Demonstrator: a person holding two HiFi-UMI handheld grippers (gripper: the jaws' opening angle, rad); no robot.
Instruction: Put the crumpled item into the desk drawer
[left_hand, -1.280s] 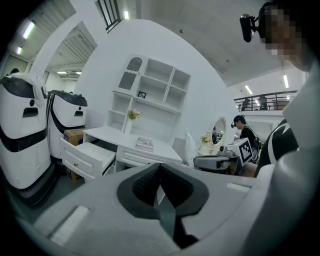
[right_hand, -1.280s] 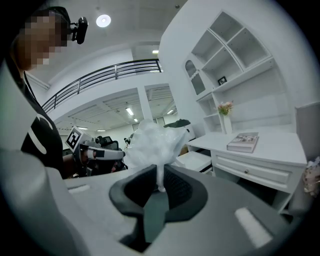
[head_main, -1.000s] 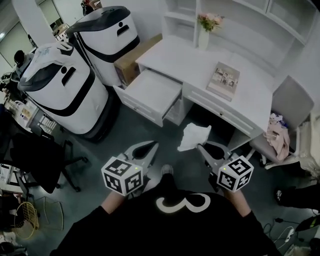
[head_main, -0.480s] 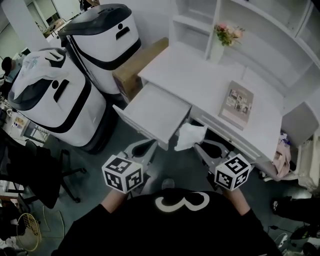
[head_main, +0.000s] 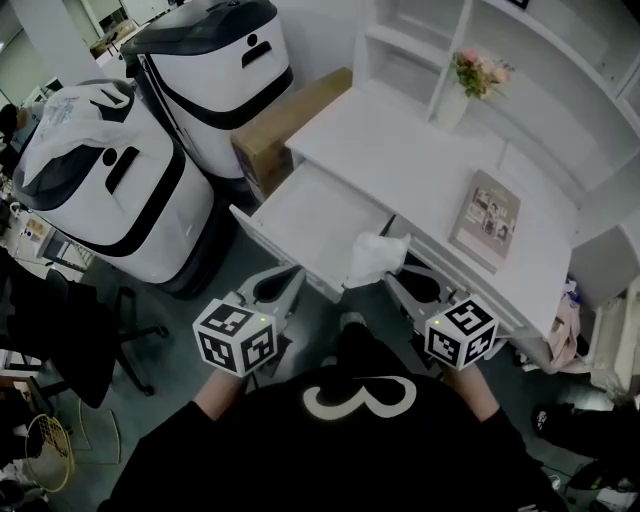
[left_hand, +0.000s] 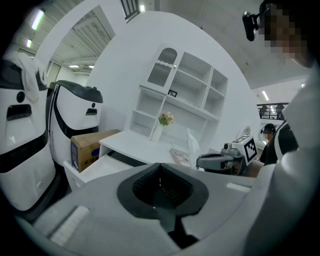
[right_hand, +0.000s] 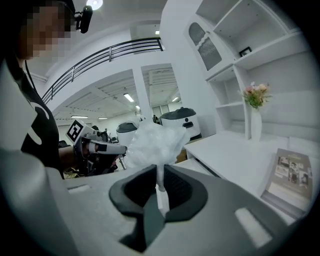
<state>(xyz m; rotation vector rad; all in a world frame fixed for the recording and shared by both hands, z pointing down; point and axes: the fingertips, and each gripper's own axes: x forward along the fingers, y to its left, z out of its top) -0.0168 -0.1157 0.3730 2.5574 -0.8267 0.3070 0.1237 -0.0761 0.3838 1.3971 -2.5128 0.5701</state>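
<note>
Head view: pinching the crumpled item (head_main: 375, 256) in the right gripper (head_main: 393, 281) at centre, by the near corner of the open drawer (head_main: 300, 212); facing white robots (head_main: 110, 185) and cardboard box (head_main: 287, 125) upper left.
Left gripper view: pressing the left gripper (left_hand: 160, 183) together, empty.
Right gripper view: clamping the item's lower tail, with book (right_hand: 292, 175) lower right.

Two large white-and-black machines stand side by side on the dark floor (head_main: 160, 400), the nearer one (head_main: 110, 190) left of the farther one (head_main: 215, 80). Cardboard box (head_main: 290, 115) wedged between the farther machine and the white surface (head_main: 400, 150), touching both. Book (head_main: 487, 218) lies flat on that surface, toward its right end. Vase of pink flowers (head_main: 465, 85) upright at the back, against the white shelving (head_main: 530, 95). Black office chair (head_main: 70, 320) at left, near the machines. Yellowish wire basket (head_main: 40, 450) in the lower left corner.
</note>
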